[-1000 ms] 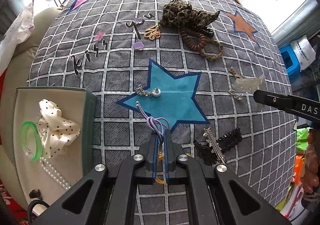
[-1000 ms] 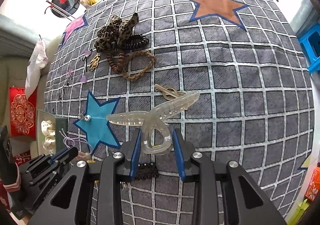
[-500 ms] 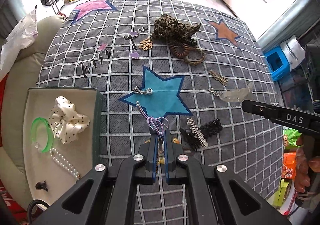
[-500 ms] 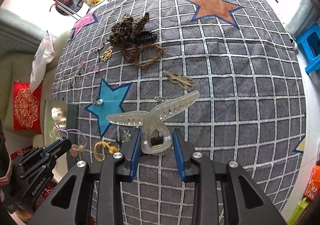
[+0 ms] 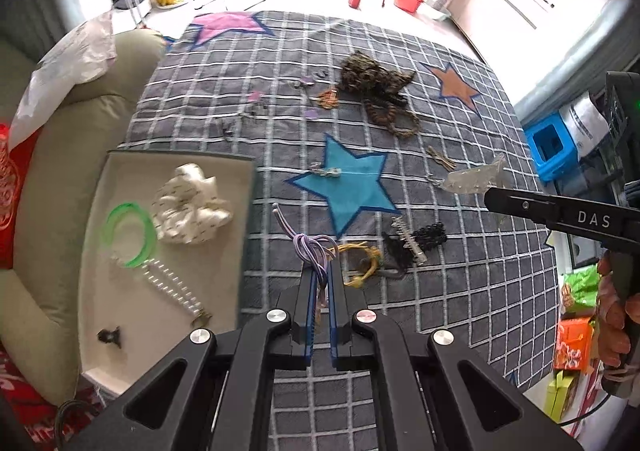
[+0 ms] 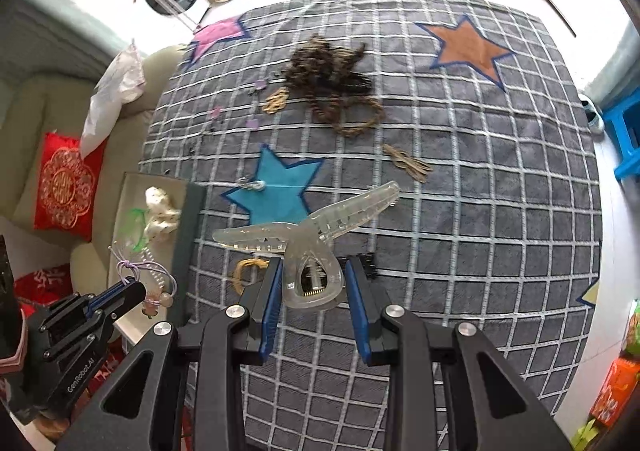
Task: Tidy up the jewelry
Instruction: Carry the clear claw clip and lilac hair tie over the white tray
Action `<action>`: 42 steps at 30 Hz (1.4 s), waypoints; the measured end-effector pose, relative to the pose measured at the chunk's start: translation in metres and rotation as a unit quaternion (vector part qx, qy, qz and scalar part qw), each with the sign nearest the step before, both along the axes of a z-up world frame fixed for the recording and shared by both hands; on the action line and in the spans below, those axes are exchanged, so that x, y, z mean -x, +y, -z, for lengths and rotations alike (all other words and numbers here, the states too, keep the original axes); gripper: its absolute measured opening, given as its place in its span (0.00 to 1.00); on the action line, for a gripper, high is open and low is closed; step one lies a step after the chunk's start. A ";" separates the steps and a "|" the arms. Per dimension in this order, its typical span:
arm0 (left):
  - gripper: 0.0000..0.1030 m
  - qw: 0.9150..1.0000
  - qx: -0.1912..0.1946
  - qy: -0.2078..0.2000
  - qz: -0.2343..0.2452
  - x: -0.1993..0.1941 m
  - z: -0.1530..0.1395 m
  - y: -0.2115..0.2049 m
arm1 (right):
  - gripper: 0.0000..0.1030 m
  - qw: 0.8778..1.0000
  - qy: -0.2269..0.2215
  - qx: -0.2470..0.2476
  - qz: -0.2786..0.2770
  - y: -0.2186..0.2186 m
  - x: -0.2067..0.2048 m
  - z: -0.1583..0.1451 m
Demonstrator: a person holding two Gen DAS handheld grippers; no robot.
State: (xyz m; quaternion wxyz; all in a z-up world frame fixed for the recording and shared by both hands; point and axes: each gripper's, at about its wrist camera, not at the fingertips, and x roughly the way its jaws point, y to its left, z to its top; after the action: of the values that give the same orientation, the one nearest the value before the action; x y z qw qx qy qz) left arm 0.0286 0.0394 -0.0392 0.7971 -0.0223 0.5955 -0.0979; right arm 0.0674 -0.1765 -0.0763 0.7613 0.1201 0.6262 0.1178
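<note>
While pinched fully closed, left tool [image 5: 320, 283] grips thin lilac elastic cord [image 5: 310, 247] above grey checked quilt [image 5: 460, 291], beside open cream tray [image 5: 96, 331]. Right tool [image 6: 314, 287], partly open, clamps translucent toothed plastic claw clip [image 6: 312, 227], lifted clear.

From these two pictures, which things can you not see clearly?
- Small dark piece in the tray, left wrist view: too small to identify.
- Purple bits on the far cloth: blurred.
- Black clips, right wrist view: mostly behind the clear clip and right gripper.
- Cord in the left gripper: its lower end is hidden between the fingers.
</note>
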 end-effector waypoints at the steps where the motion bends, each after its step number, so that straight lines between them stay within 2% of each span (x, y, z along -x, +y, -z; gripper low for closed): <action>1: 0.07 1.000 0.000 -0.001 -0.007 0.002 -0.002 0.008 | 0.33 1.000 -0.001 -0.001 -0.008 0.007 0.000 -0.003; 11: 0.07 0.996 -0.006 -0.001 -0.084 0.027 0.001 0.080 | 0.33 0.996 -0.002 -0.008 -0.094 0.092 0.002 -0.011; 22: 0.07 0.987 -0.014 0.033 -0.157 0.057 0.036 0.145 | 0.33 0.982 0.014 -0.014 -0.190 0.192 0.009 0.002; 32: 0.07 0.982 -0.013 0.066 -0.179 0.063 0.077 0.166 | 0.33 0.970 0.053 -0.001 -0.237 0.257 0.008 0.044; 42: 0.07 0.979 -0.021 0.082 -0.188 0.062 0.105 0.172 | 0.33 0.967 0.079 0.036 -0.239 0.279 -0.004 0.076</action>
State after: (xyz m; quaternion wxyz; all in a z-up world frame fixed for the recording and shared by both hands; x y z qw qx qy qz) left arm -0.0332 0.2116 -0.1439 0.7497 -0.1247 0.6463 0.0681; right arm 0.0717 0.1029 -0.1523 0.6633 -0.0513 0.6984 0.2639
